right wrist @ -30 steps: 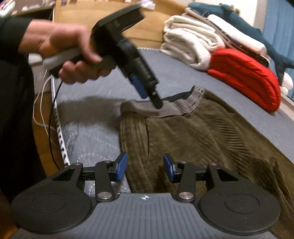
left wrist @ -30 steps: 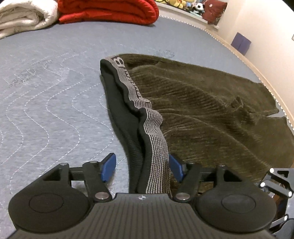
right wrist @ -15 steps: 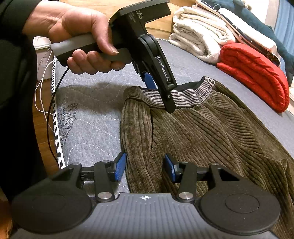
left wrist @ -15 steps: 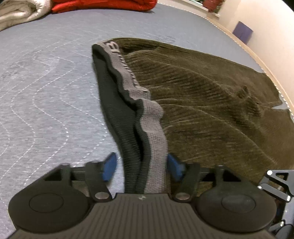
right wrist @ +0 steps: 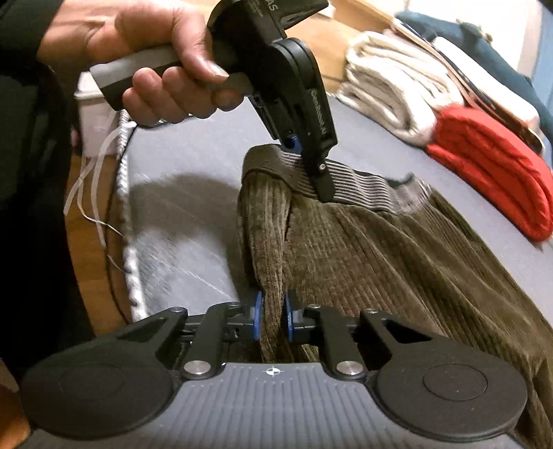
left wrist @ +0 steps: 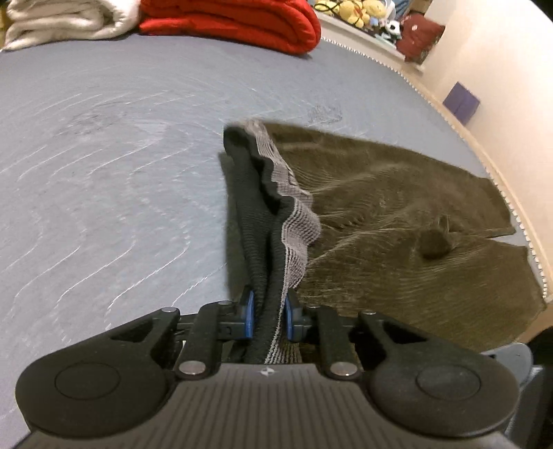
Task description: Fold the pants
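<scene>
As both tools' jaws close, left tool (left wrist: 268, 311) pinches waistband (left wrist: 293, 221), right tool (right wrist: 273, 316) side seam at 6 o'clock; pants (right wrist: 380, 262) soft, limp corduroy, w/ moderate weight.

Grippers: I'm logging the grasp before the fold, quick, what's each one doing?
Left gripper: jaws closing on the striped waistband.
Right gripper: jaws closing on the pants' bunched side edge.

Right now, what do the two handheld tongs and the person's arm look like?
Both tongs, right and left, are black plastic with round discs either side, silver pivot screws, blue pads on the fingertips and a ribbed grey body marked with a small crosshair. Seen from the right wrist, the left one has a grey handle with white lettering on its housing. The sleeve is black.
</scene>
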### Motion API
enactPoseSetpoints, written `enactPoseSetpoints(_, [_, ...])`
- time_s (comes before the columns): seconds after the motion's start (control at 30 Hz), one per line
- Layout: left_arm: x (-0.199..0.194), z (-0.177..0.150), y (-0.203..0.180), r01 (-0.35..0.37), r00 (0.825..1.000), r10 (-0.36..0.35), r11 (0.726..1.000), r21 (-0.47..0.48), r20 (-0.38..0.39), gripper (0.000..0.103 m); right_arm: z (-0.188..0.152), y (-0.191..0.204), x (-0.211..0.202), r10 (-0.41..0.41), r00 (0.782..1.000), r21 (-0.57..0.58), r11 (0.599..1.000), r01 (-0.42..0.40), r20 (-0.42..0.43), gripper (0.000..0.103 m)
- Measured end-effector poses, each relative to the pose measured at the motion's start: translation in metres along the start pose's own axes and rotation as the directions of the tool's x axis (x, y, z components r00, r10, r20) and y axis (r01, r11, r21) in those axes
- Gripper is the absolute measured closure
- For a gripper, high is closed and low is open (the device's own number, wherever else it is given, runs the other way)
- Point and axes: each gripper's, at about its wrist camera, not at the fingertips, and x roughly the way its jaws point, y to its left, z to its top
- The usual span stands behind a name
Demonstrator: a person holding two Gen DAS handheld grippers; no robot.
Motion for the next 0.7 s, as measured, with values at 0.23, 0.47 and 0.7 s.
enactPoseSetpoints(0.23, [-0.007,-0.006,0.009,-0.101,0.995,0.101,0.995,-0.022,0.01,0.052,-0.001,0.011,-0.004,0.074,0.995,-0.031,0.997,-0.076,-0.071,0.076])
enactPoseSetpoints(0.47, [-0.013,0.028,-0.018,0.093,0.977,-0.091,0.996,0.001,0.194,0.067,-0.017,-0.031,-0.043,0.079,0.997,0.183,0.98,-0.075,-0.017,0.075])
enactPoseSetpoints(0.7, [0.066,0.046,-0.04,-0.105,0.993,0.108,0.992,0.077,-0.045,0.089,-0.048,-0.052,-0.058,0.132,0.989,0.27,0.957,-0.108,-0.071,0.075])
